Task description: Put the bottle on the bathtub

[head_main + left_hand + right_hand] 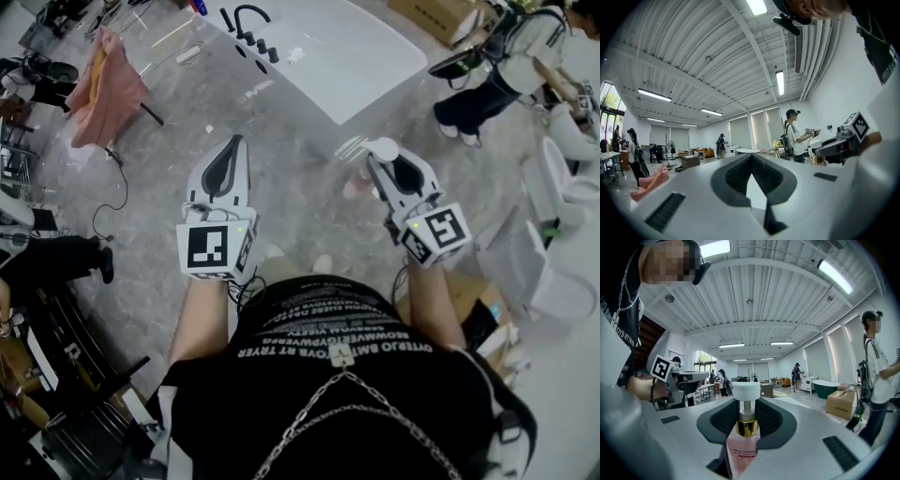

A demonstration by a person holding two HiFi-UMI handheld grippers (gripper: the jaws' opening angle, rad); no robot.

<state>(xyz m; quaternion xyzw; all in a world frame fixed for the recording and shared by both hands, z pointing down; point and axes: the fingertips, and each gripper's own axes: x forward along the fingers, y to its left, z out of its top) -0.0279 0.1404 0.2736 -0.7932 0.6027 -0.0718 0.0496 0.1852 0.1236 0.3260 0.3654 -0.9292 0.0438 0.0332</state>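
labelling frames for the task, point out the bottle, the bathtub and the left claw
bottle [740, 448]: right gripper view, pink body below the gold collar
bathtub [323, 66]: head view, bare white surface
left claw [237, 142]: head view, tip where the jaws meet

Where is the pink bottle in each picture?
Head view: pink bottle right of centre, in the right gripper.
Left gripper view: bottle tiny, far right, at that gripper's tip.
Right gripper view: bottle bottom centre, between the jaws.
Shared landmark: the person in white shirt.
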